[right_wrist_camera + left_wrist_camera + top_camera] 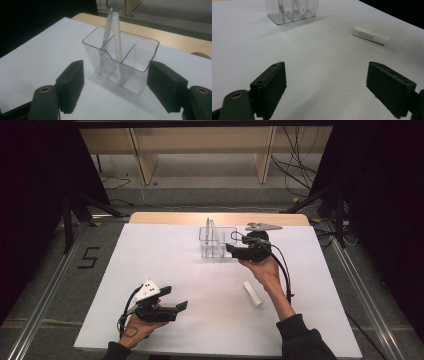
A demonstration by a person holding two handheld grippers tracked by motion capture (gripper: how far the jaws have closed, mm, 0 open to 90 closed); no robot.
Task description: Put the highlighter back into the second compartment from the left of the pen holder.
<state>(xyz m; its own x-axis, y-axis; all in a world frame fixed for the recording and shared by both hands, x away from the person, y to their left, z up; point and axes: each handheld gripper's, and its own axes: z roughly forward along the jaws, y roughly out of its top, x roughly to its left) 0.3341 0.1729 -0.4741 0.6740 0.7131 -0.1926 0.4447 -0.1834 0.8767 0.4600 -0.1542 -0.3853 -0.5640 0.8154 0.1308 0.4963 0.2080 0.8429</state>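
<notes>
Nearest the high camera, the left gripper point(176, 309) rests low on the white table sheet point(165, 265), well away from the clear plastic box with three small sections point(218, 241). Its two black jaws stand wide apart with nothing between them (just bare sheet in its own view), so it is let go and waiting.

Over by the clear box, the right gripper point(231, 249) sits just beside the box's right wall. In its own view the jaws stand open, one on each side of the box point(125, 62), but the pads are not pressing on it. It holds nothing.

Two thin white pens point(113, 42) stand tilted inside the box, leaning together near its far left corner. One short white tube with small print on it point(252, 293) lies flat on the sheet, on the near side of the box and a little to its right, close to the person's right forearm.

My guess is that the job is putting things into the box, and a pen has just been dropped in. Next, the right gripper would need to pull back from the box, swing to the white tube, line its open jaws across the tube's round body, come down and squeeze gently so it does not roll away.
</notes>
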